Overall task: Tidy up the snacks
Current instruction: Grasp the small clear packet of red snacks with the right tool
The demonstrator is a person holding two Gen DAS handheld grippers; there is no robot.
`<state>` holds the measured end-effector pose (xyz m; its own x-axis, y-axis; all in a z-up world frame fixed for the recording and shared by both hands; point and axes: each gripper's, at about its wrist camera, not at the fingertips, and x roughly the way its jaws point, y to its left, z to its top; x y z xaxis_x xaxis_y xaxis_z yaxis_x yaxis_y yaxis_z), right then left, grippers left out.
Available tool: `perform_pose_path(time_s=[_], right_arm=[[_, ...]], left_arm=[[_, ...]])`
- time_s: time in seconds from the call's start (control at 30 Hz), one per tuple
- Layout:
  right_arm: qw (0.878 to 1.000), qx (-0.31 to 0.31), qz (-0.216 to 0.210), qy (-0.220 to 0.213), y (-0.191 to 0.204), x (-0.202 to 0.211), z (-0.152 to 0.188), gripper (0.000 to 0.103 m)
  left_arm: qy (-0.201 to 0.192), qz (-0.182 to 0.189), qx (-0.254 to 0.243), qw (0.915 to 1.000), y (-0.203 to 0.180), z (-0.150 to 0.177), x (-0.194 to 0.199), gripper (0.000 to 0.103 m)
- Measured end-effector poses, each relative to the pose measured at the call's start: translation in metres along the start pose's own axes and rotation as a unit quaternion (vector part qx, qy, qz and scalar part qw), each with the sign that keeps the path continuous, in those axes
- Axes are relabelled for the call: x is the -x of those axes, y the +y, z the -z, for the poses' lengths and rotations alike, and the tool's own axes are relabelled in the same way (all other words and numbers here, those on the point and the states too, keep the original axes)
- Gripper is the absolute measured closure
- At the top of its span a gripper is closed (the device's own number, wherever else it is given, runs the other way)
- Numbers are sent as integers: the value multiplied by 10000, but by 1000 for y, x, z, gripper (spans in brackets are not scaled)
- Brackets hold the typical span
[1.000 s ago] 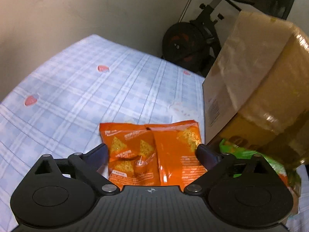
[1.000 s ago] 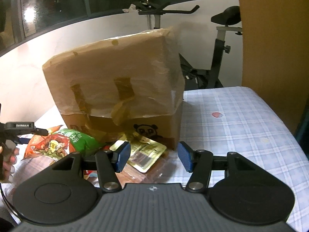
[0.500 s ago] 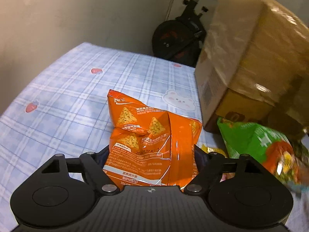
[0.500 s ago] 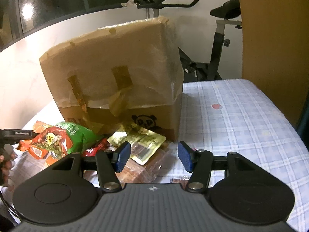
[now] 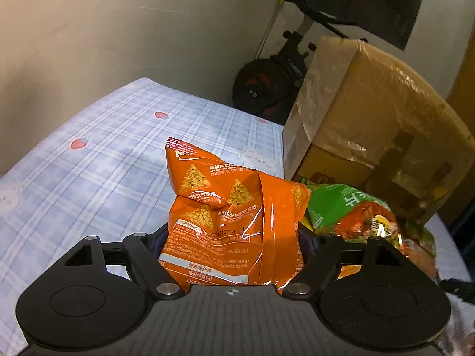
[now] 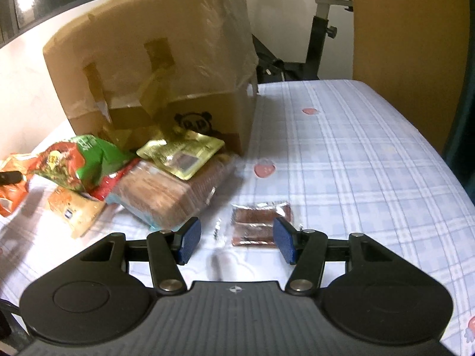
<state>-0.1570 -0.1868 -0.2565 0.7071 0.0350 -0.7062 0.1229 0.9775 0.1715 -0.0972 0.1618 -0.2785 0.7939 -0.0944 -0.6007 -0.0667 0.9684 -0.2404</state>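
My left gripper [image 5: 233,237] is shut on an orange chip bag [image 5: 225,207] and holds it up above the blue checked cloth [image 5: 104,163]. A green and red snack bag [image 5: 353,210] lies to its right, by the cardboard box [image 5: 371,112]. My right gripper [image 6: 236,238] is open and empty, low over a small clear packet of brown snack [image 6: 258,227]. A pack of brown biscuits [image 6: 175,187] with a gold pouch [image 6: 181,151] on top lies to its left. The green bag [image 6: 77,160] lies further left.
The tall taped cardboard box [image 6: 160,68] stands at the back of the table. A tan wrapped snack [image 6: 74,210] lies at the left. An exercise bike [image 6: 320,29] stands behind the table. A wooden panel [image 6: 409,38] stands at the right.
My left gripper has closed on the orange chip bag and lifted it off the cloth. My right gripper has moved down and forward toward the small brown packet.
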Motion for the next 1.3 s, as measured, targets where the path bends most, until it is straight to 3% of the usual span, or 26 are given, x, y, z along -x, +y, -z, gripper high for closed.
perform_pose_path(time_s=[0.1, 0.23, 0.3, 0.5, 0.7, 0.93, 1.3], right_arm=[[9999, 77, 138, 18, -1, -3, 0, 44], [9997, 90, 244, 28, -4, -10, -2, 27], [9995, 136, 260, 93, -4, -17, -4, 23], [9981, 435, 427, 96, 0, -36, -2, 22], [9978, 541, 363, -89, -1, -36, 3, 23], [9968, 727, 249, -224, 6, -33, 6, 38], [9981, 461, -72, -395, -3, -26, 7, 42]], left_arm=[[-76, 26, 20, 10000, -4, 0, 5, 22], [-178, 121, -7, 9998, -7, 1, 15, 22], [-210, 184, -15, 9996, -9, 1, 18, 22], [-294, 284, -61, 9991, -16, 0, 24, 22], [-317, 355, -29, 9989, -21, 2, 26, 22], [-386, 442, -51, 9983, -27, 3, 28, 22], [-443, 477, -76, 9978, -28, 2, 32, 22]])
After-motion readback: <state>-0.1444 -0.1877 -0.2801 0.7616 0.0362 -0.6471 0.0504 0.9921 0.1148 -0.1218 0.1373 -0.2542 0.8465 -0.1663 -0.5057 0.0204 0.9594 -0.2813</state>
